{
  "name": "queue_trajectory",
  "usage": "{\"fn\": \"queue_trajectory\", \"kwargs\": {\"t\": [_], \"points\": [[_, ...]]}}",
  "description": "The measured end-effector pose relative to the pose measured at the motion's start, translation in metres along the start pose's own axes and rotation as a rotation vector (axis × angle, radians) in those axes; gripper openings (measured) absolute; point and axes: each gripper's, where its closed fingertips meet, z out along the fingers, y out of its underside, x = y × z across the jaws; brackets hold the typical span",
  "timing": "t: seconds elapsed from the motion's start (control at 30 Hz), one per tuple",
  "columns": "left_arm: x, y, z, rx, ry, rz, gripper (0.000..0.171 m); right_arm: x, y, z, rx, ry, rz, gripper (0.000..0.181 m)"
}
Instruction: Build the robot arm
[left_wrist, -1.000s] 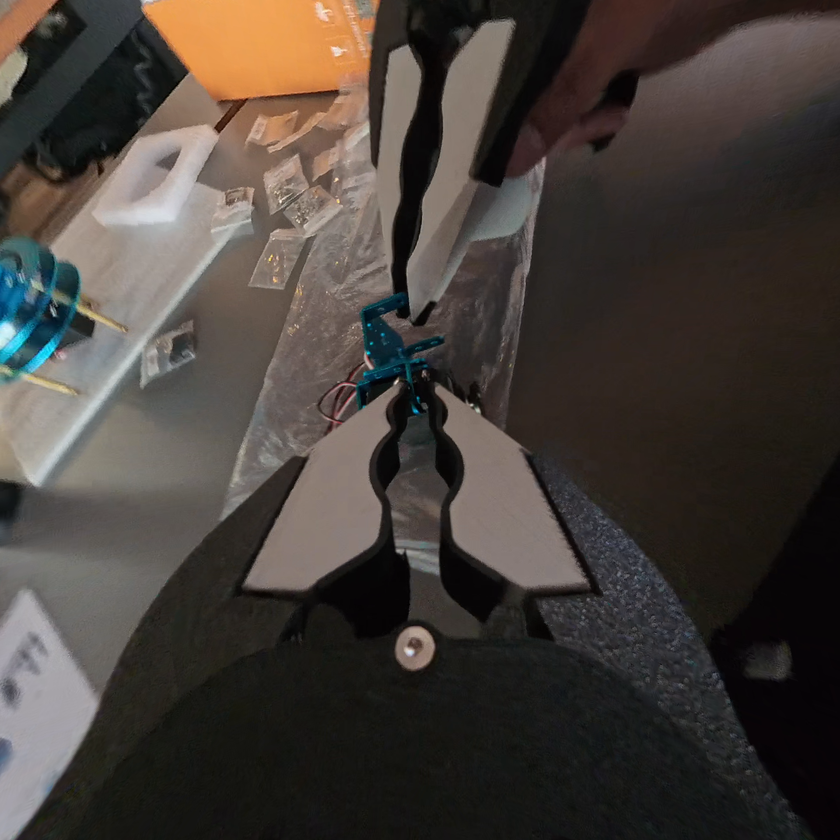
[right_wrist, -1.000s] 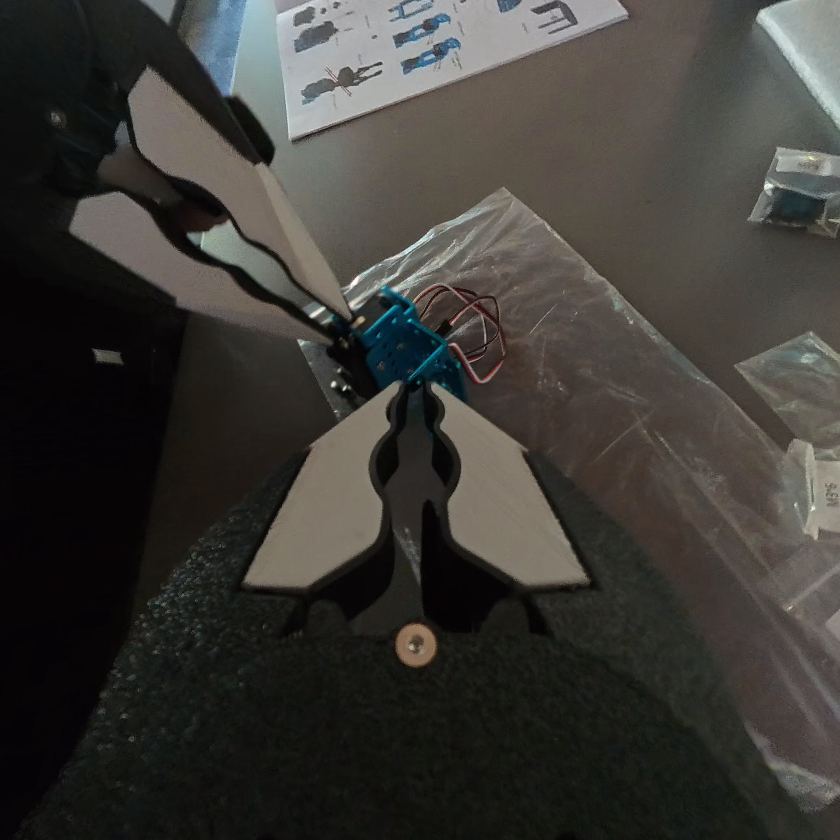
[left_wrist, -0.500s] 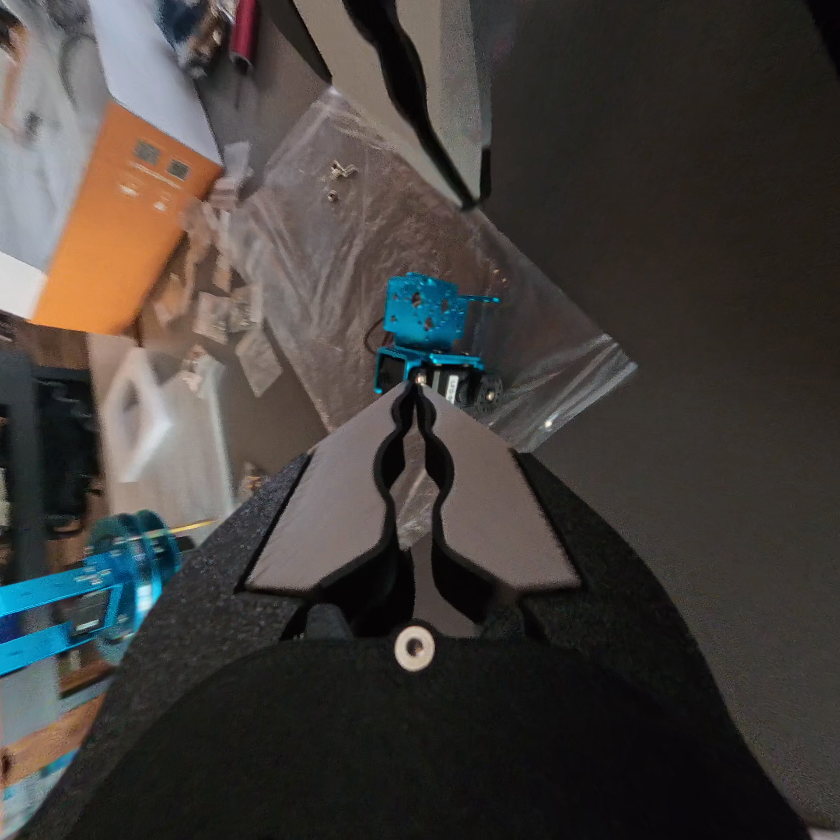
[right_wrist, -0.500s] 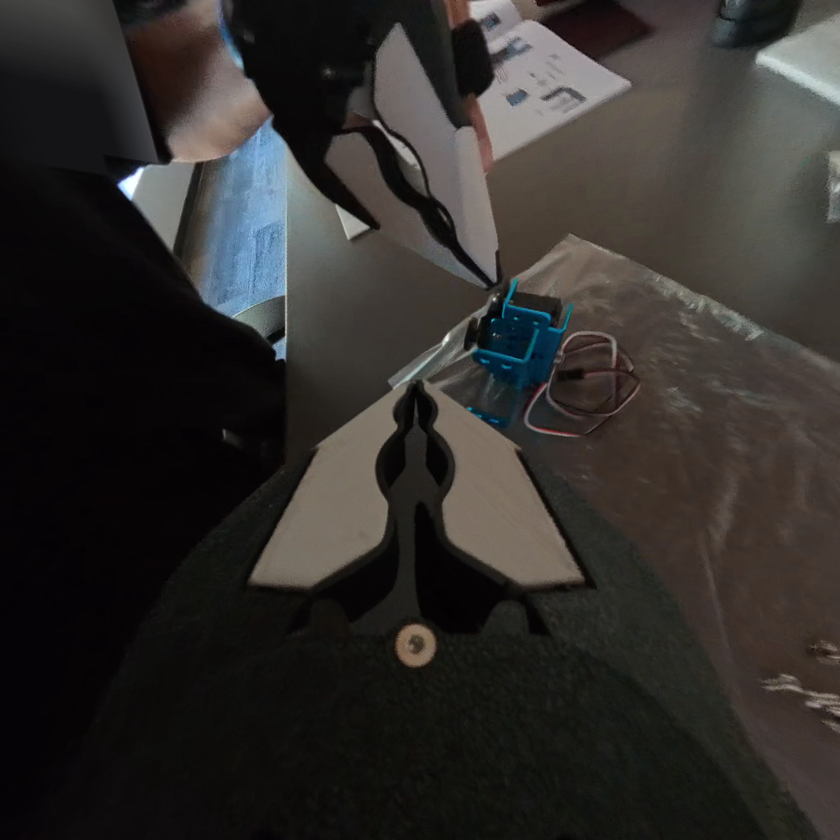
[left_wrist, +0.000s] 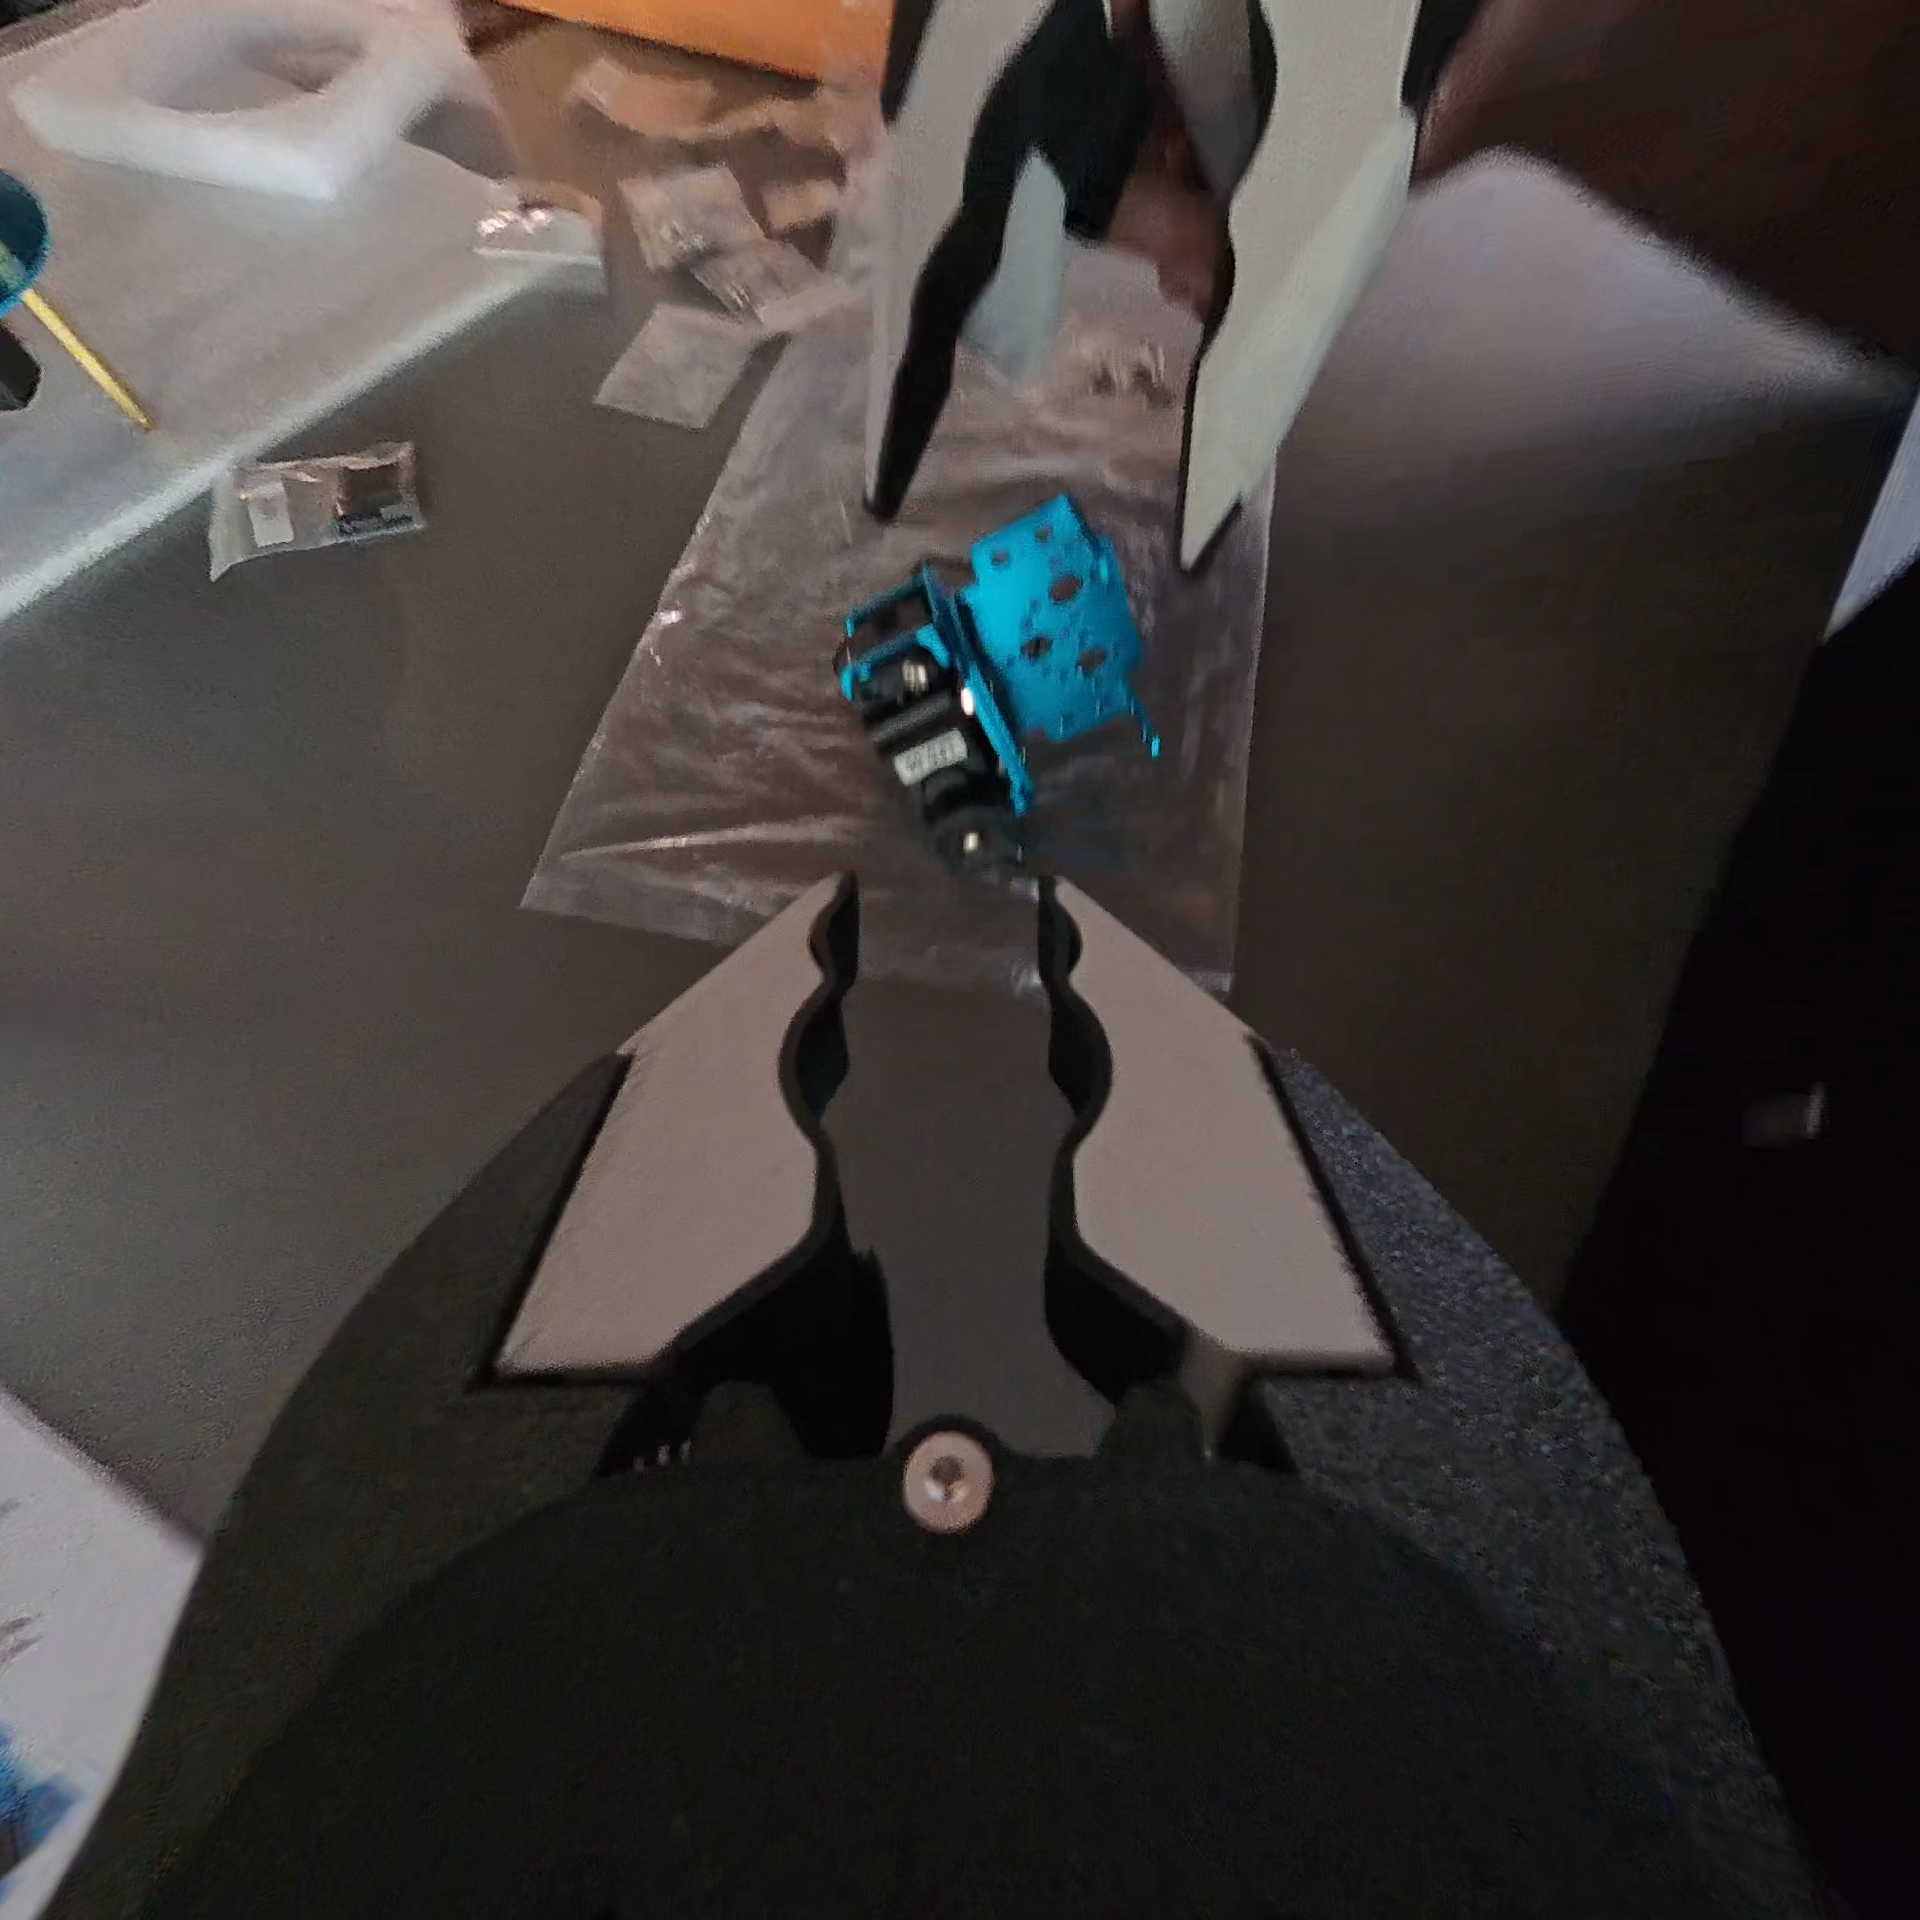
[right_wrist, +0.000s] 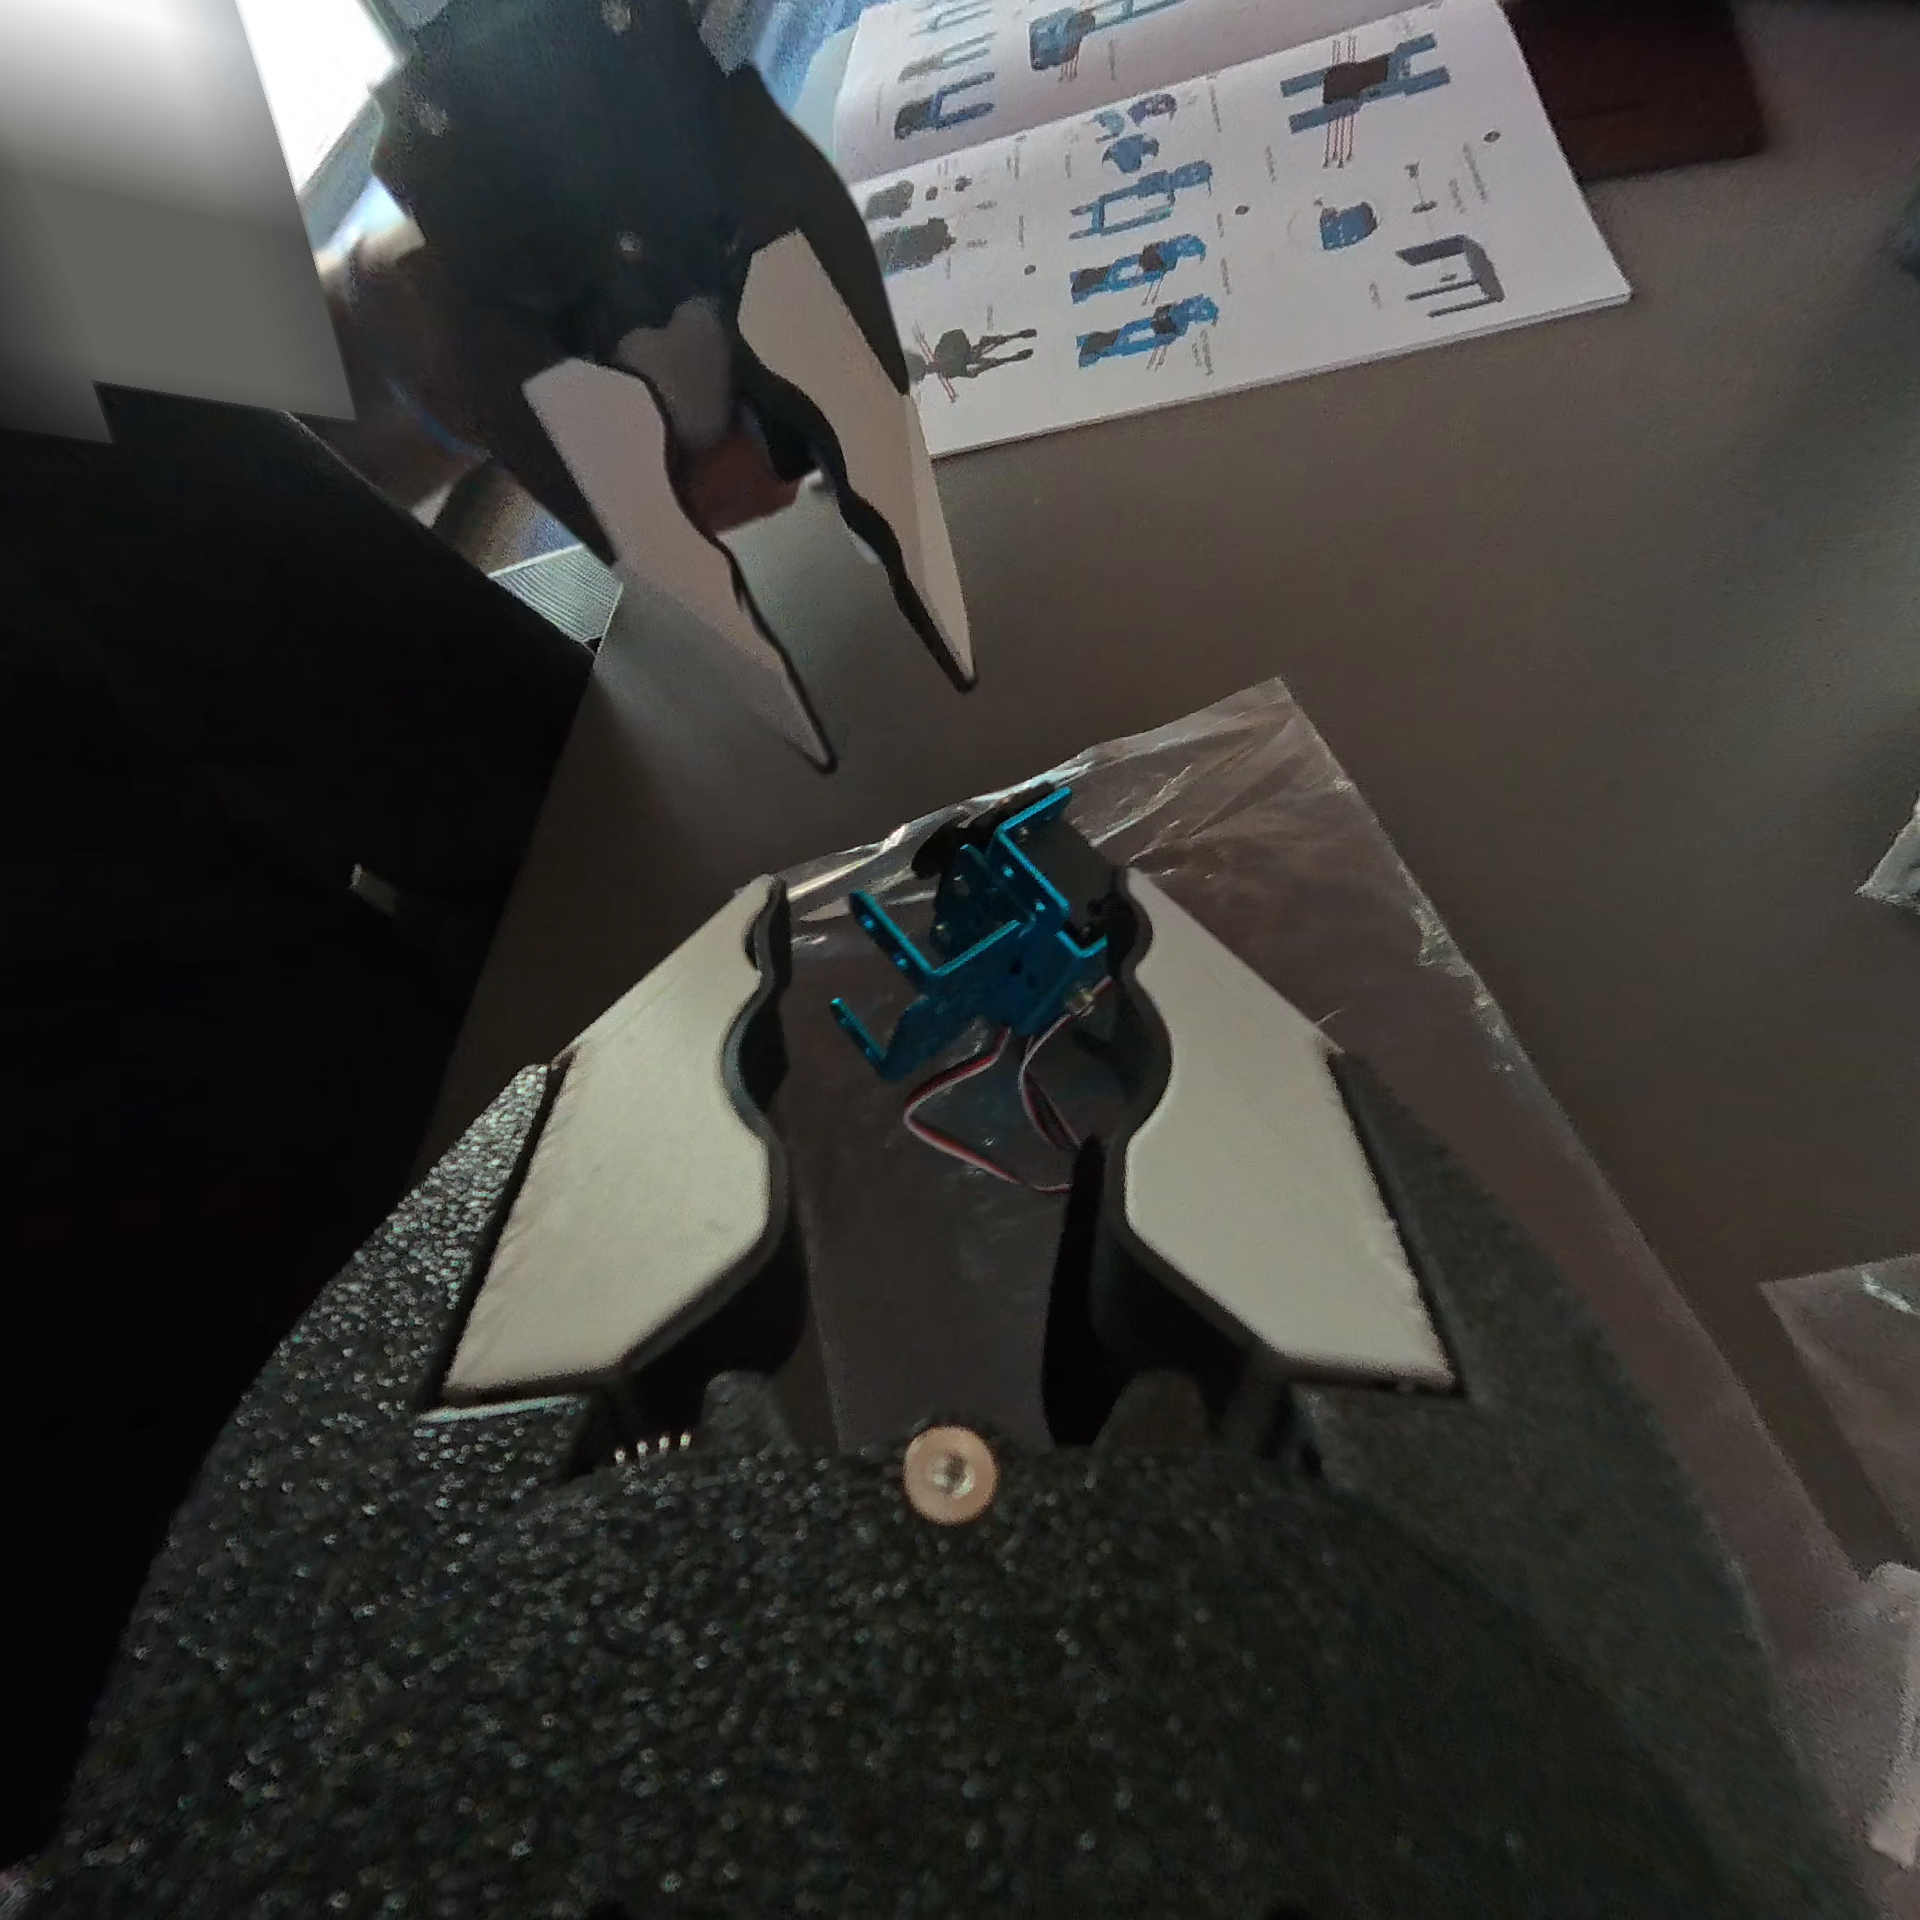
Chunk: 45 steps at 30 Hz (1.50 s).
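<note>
Shows both grippers sprung apart, against clenched tips a second ago pinching the blue bracket assembly (left_wrist: 1039, 644) from two sides. Finds the left gripper (left_wrist: 948, 894) released, fingers spread, gripping nothing, hanging just short of the assembly. Finds the right gripper (right_wrist: 951, 883) released too and spread wider, straddling the assembly (right_wrist: 997, 966) in its own view; cannot tell whether the right-hand finger touches the bracket. Looks as if the assembly is let go and no longer carried by either tool.

Places the assembly on the clear plastic sheet (left_wrist: 727, 727), on the grey table (left_wrist: 312, 831), between the two grippers. Reads as perforated blue metal brackets around a black servo body, tipped on its side rather than upright, with red, white and dark wires (right_wrist: 966, 1132) trailing onto the sheet. Motion-blurred in the left wrist view.

Nearby: small parts bags (left_wrist: 322, 504), white foam (left_wrist: 208, 114), an open instruction booklet (right_wrist: 1247, 208).
</note>
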Motion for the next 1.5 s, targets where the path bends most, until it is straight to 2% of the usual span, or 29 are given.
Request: {"fn": "queue_trajectory", "kwargs": {"t": [0.1, 0.2, 0.23, 0.3, 0.33, 0.43, 0.57, 0.67, 0.73, 0.83, 1.03, 1.17, 1.37, 1.5], "points": [[-0.01, -0.02, 0.019, 0.041, -0.045, -0.061, 0.05, 0.005, -0.005, -0.007, 0.057, -0.05, 0.03, 0.056], [-0.008, -0.018, 0.043, -0.014, 0.027, -0.162, 0.051, 0.012, -0.014, -0.022, 0.188, -0.045, 0.091, 0.046], [-0.007, -0.014, 0.05, -0.04, 0.04, -0.181, 0.05, 0.011, -0.017, -0.028, 0.228, -0.052, 0.107, 0.045], [-0.002, -0.011, 0.058, -0.068, 0.077, -0.197, 0.032, 0.012, -0.017, -0.038, 0.282, -0.035, 0.115, 0.042], [-0.001, -0.014, 0.059, -0.069, 0.092, -0.197, 0.029, 0.014, -0.016, -0.042, 0.297, -0.012, 0.114, 0.039], [-0.008, -0.038, 0.055, -0.02, 0.092, -0.083, 0.029, 0.014, -0.011, -0.049, 0.301, 0.021, 0.1, 0.032], [-0.067, -0.072, 0.04, 0.035, -0.031, 0.072, 0.029, -0.001, -0.001, -0.049, 0.187, -0.004, 0.029, 0.026], [-0.103, -0.085, 0.037, 0.064, -0.078, 0.081, 0.029, -0.012, 0.022, -0.018, -0.028, -0.006, 0.001, 0.027], [-0.117, -0.087, 0.035, 0.062, -0.099, 0.092, 0.029, -0.015, 0.027, 0.008, -0.117, 0.011, -0.026, 0.025], [-0.12, -0.088, 0.026, 0.08, -0.089, 0.086, 0.03, -0.005, 0.034, 0.034, -0.255, 0.086, -0.099, 0.02], [-0.112, -0.067, 0.014, 0.1, -0.073, 0.066, 0.03, -0.001, 0.048, 0.054, -0.444, 0.081, -0.193, 0.018], [-0.109, -0.053, 0.011, 0.096, -0.067, 0.055, 0.029, -0.002, 0.047, 0.059, -0.502, 0.071, -0.245, 0.015], [-0.105, -0.049, 0.001, 0.11, -0.07, 0.065, 0.029, 0.0, 0.048, 0.059, -0.626, 0.051, -0.289, 0.008], [-0.103, -0.044, -0.002, 0.1, -0.078, 0.088, 0.029, 0.001, 0.047, 0.059, -0.615, 0.05, -0.296, 0.003]]}}
